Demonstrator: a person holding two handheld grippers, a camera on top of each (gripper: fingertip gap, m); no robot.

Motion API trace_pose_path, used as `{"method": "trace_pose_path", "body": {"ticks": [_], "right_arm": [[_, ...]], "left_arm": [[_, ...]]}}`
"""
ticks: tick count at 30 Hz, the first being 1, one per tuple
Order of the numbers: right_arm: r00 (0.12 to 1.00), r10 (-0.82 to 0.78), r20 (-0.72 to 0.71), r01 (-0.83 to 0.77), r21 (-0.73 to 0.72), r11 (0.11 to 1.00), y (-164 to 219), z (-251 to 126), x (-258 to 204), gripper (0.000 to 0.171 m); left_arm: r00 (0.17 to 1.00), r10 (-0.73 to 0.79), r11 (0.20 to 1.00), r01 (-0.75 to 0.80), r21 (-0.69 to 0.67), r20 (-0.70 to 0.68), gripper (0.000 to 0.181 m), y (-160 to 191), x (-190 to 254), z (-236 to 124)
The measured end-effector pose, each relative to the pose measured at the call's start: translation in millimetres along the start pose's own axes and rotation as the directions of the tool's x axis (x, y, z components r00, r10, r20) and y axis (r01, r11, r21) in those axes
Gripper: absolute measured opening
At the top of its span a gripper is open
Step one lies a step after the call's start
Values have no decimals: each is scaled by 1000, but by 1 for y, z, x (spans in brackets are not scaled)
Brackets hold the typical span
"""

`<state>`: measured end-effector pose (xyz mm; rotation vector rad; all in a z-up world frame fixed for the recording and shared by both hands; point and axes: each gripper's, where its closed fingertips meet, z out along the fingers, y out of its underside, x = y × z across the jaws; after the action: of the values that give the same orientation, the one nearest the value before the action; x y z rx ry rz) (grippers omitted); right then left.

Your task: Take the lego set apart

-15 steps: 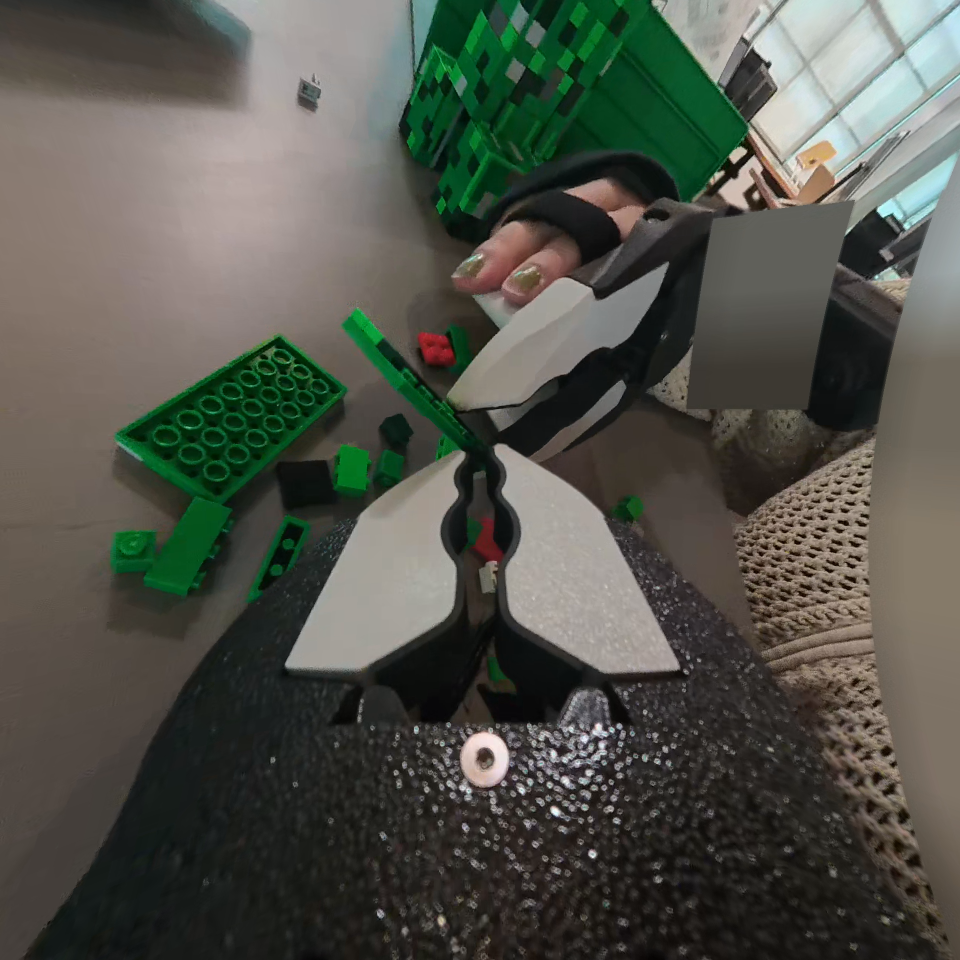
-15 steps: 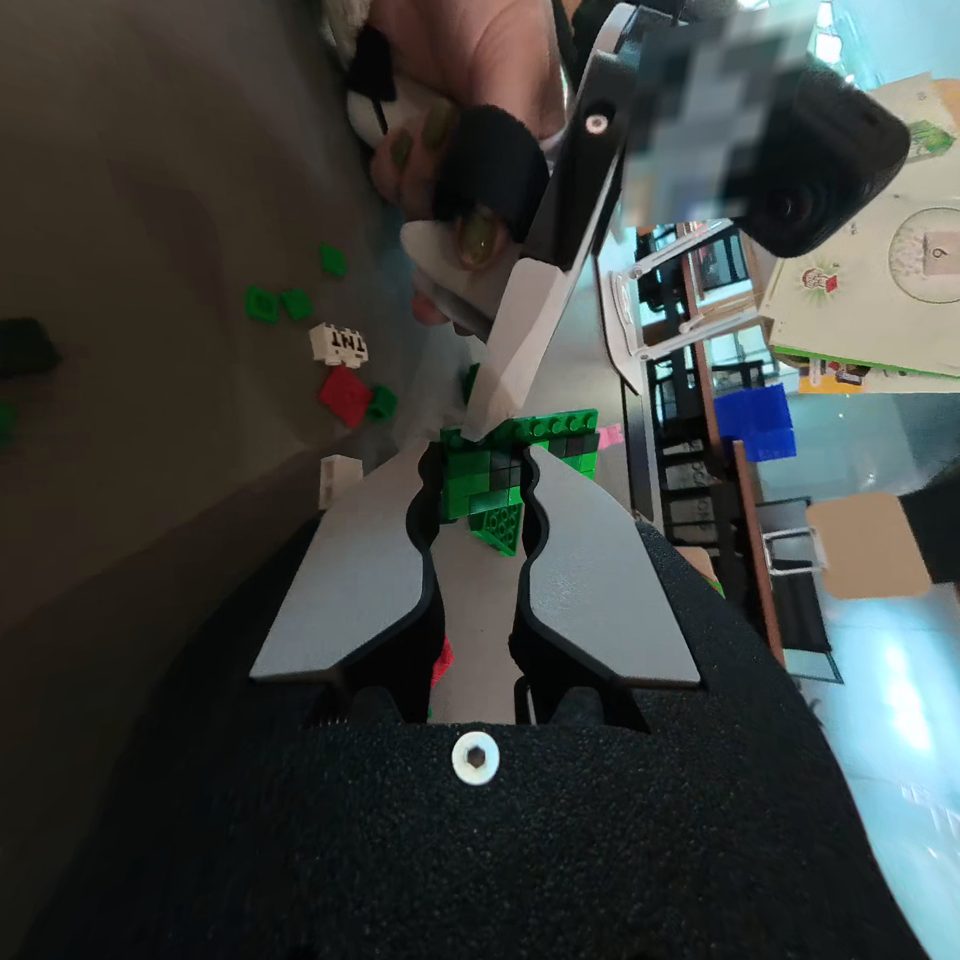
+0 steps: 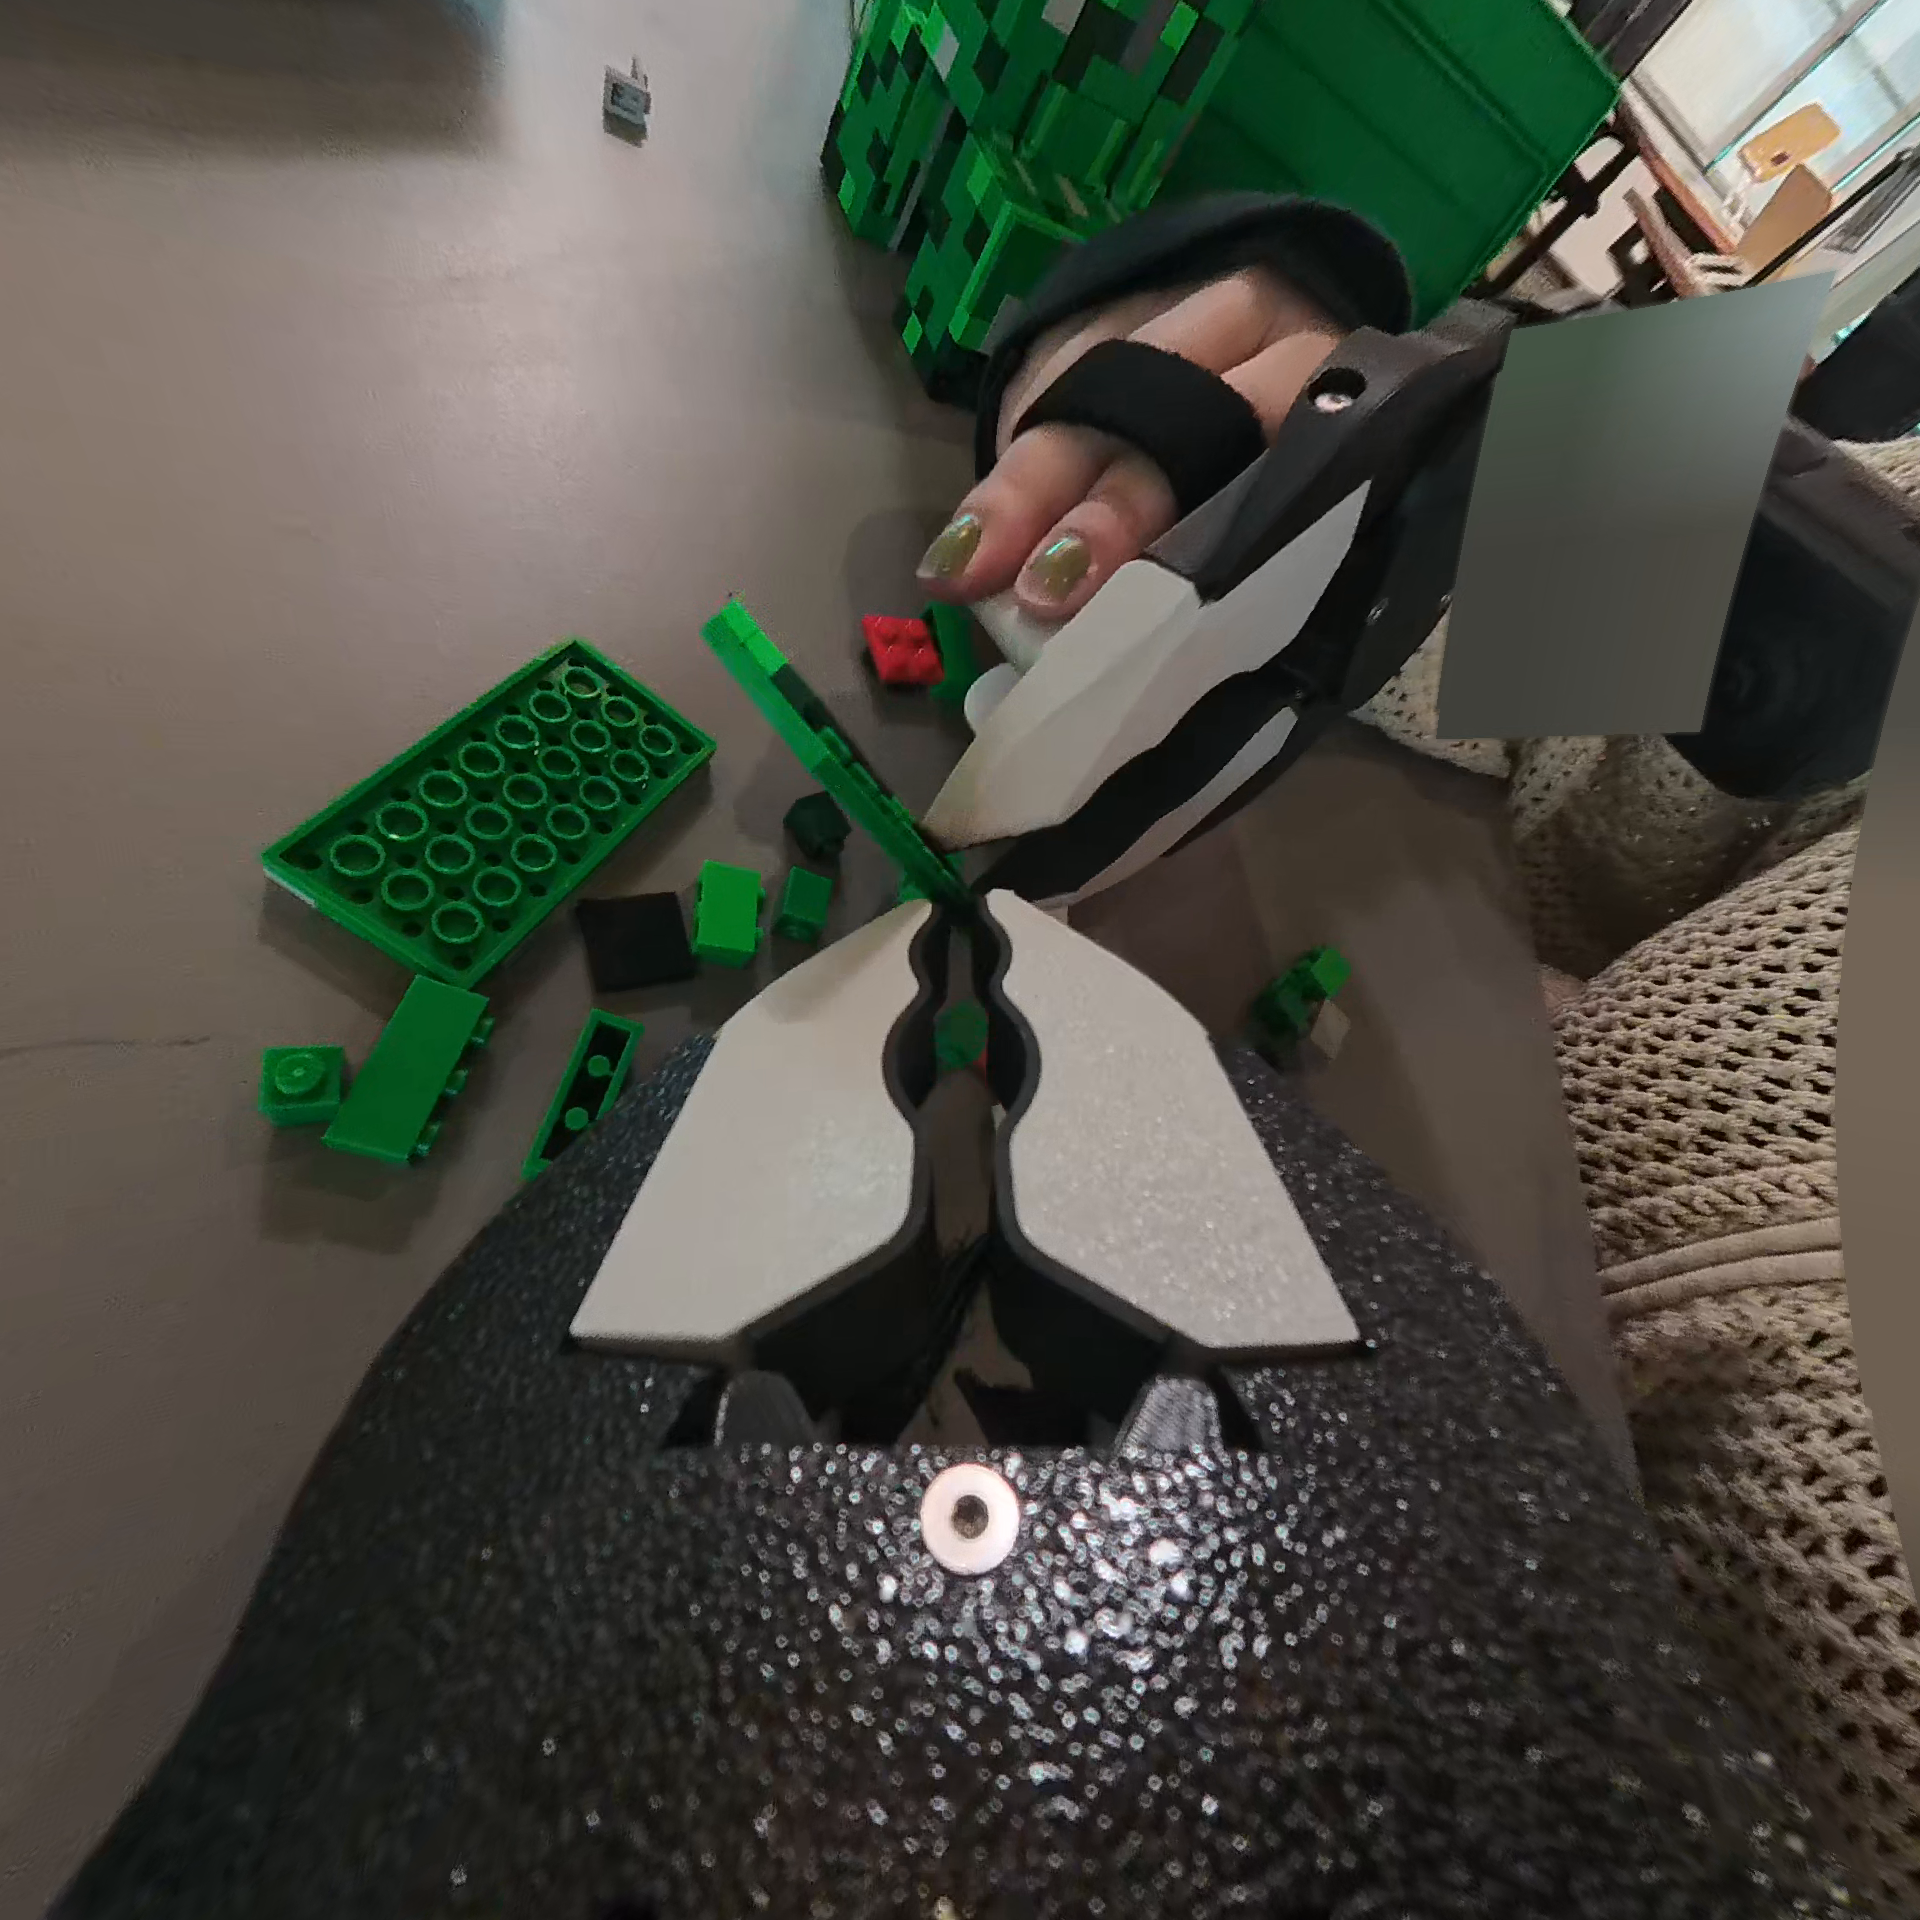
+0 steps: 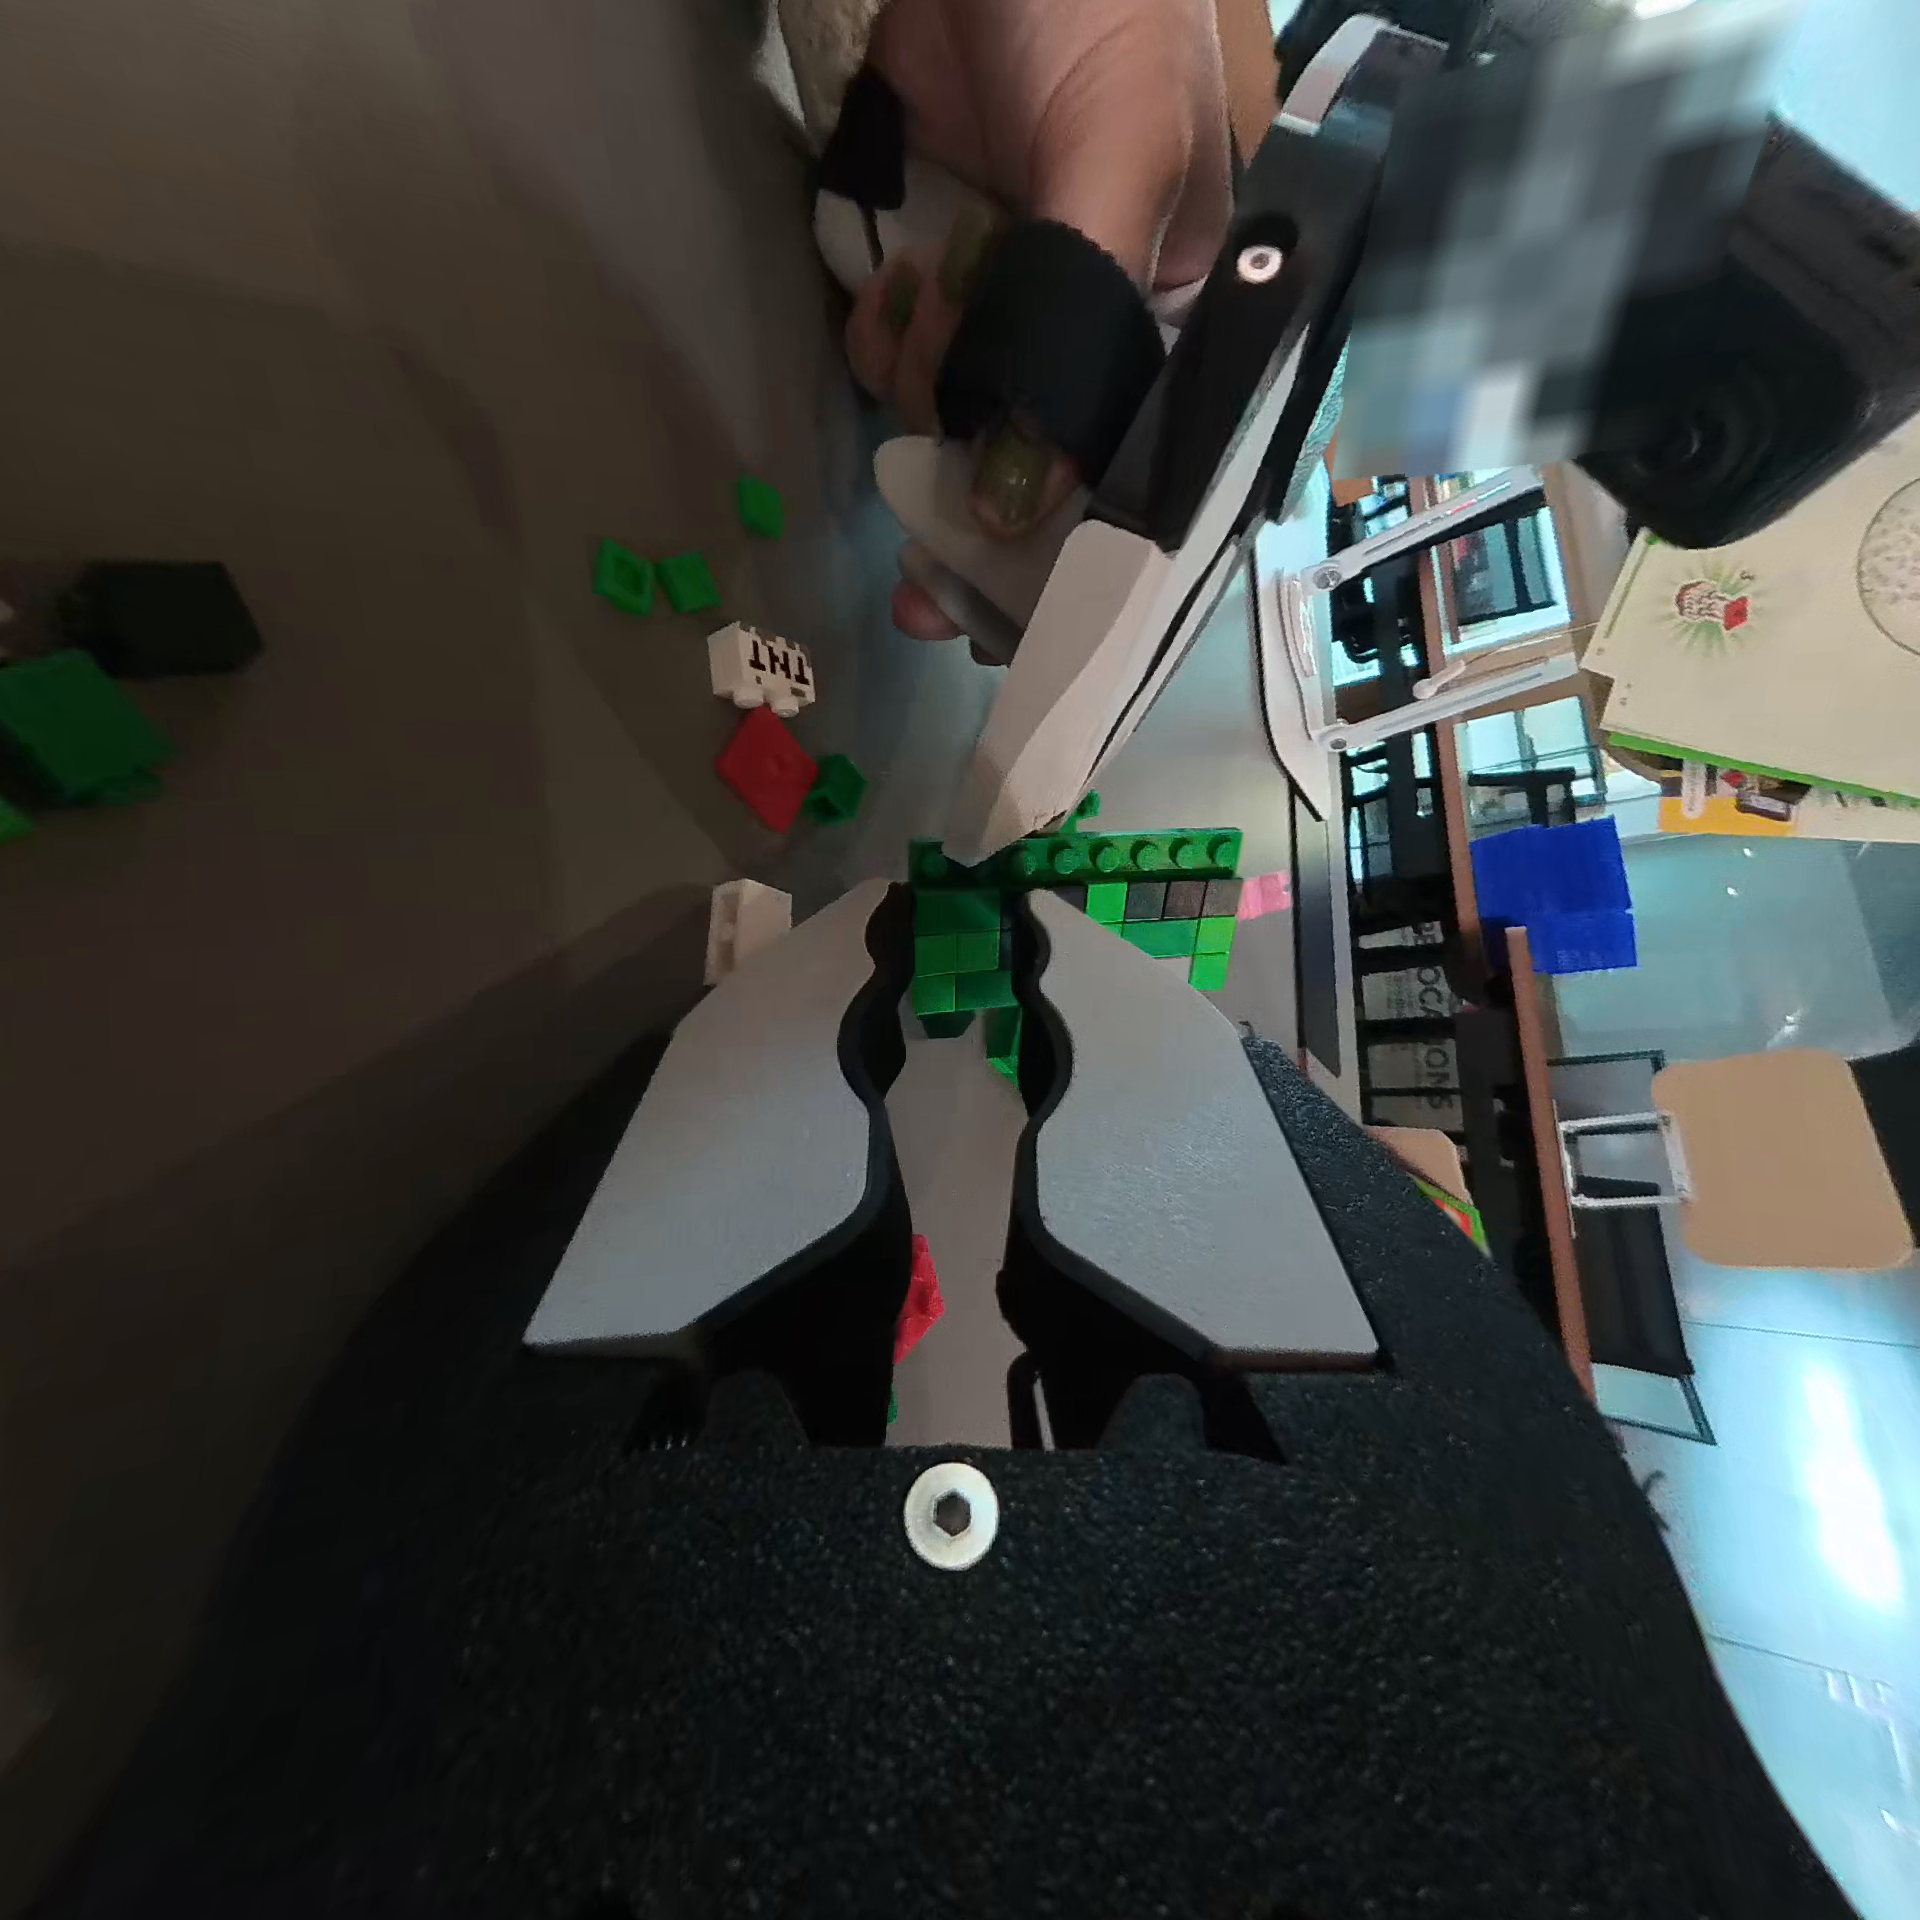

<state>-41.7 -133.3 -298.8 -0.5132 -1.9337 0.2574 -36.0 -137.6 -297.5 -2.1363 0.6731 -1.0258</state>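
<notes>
Gripping one green lego panel (image 4: 961, 940) between them, left tongs (image 3: 961, 906) and right tongs (image 4: 956, 899) are both clenched.

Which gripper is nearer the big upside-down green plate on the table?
Left. The left gripper sits just right of the green plate, pinching the green panel. The right gripper reaches in from farther right.

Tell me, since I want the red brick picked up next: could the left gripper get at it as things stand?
Probably not yet. The left gripper is shut on the green lego assembly, which the right gripper also grips. The red brick lies uncovered on the table beyond, so letting go would free it.
</notes>
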Motion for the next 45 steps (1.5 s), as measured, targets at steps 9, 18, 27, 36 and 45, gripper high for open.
{"method": "trace_pose_path", "body": {"ticks": [9,18,27,36,45], "right_arm": [[992,114,52,-116,29,993,-5,3,-6,0],[962,248,-118,-238,90,967,-1,1,24,26],[861,476,-178,-456,142,878,5,-5,48,32],[643,761,88,-734,357,578,-27,-20,60,18],[462,784,414,-862,415,289,-47,-34,61,27]], "left_arm": [[992,103,993,-99,-63,68,3,6,-6,0],[994,45,998,-49,44,102,3,-6,-13,-9],[999,32,954,-42,298,37,3,-38,-6,-26],[961,163,859,-27,511,-223,3,-59,37,-42],[956,287,799,-203,566,-62,3,-62,38,-46]]}}
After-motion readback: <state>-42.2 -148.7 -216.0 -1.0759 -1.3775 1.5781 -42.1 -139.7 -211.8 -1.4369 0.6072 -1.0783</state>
